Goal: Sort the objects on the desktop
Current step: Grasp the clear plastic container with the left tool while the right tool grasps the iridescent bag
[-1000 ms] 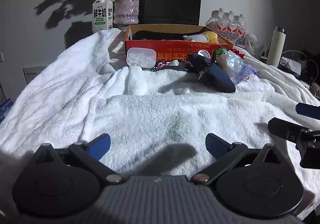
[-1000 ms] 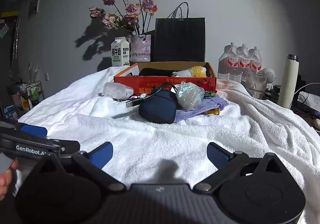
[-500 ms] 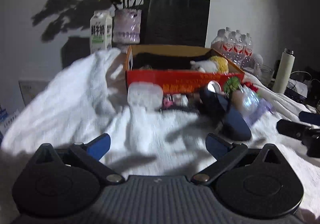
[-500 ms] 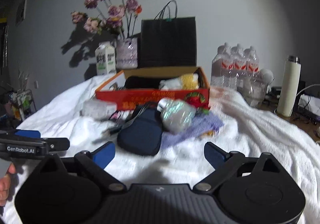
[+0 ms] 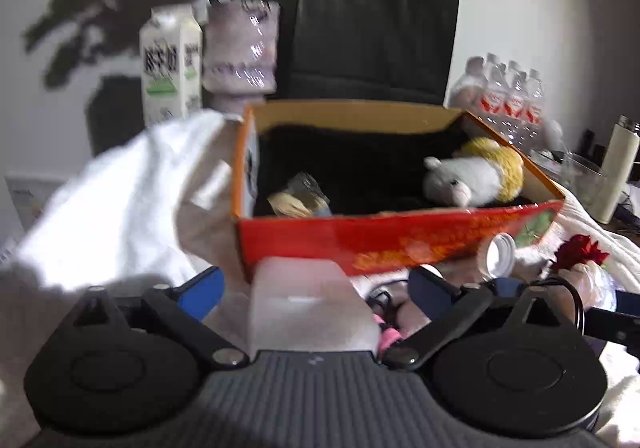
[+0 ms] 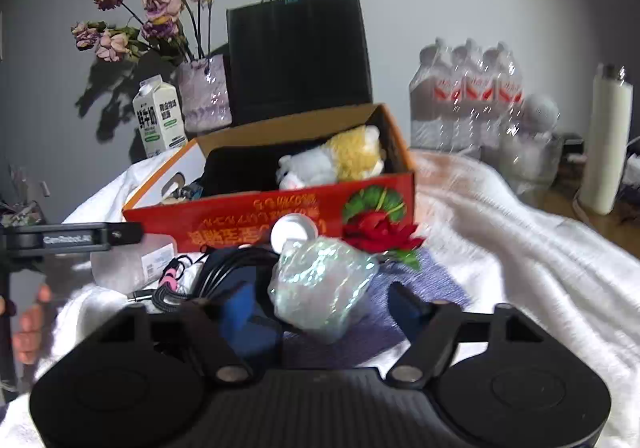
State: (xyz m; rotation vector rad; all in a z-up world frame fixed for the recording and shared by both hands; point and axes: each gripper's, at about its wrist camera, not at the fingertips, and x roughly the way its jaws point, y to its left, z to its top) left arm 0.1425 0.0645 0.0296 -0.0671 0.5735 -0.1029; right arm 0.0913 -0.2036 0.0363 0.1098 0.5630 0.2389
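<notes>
Left wrist view: the left gripper [image 5: 314, 288] has its jaws standing wide apart and has just begun narrowing them, with the frosted translucent plastic box [image 5: 310, 306] between the blue pads; neither pad looks to be pressing on it yet. Directly beyond stands the red and orange cardboard carton [image 5: 400, 244], open-topped, holding a white and yellow plush toy [image 5: 472, 177] and a small foil-wrapped packet [image 5: 298, 199]. The step in hand, as I judge it, is a reach for the plastic box so it can go into the carton; the next move calls for closing squarely on its two side walls, then lifting clear of the carton's front wall. This view looks deep into the carton's dark lining, which the other view mostly hides.

Right wrist view: the right gripper [image 6: 322, 306] has just been closing its jaws, now about half apart, around the crumpled iridescent cellophane bundle [image 6: 322, 288]; whether the pads already press it I cannot tell. The bundle lies on a purple cloth [image 6: 416, 288] atop the white fluffy towel [image 6: 520, 248], beside a dark blue pouch [image 6: 250, 326] with a coiled black cable [image 6: 224, 268], a red artificial flower [image 6: 380, 236] and a white bottle cap [image 6: 292, 234]. The cellophane looks likely to crush easily. Only this view shows the left tool's black arm and a person's fingers [image 6: 30, 324] at the left edge.
</notes>
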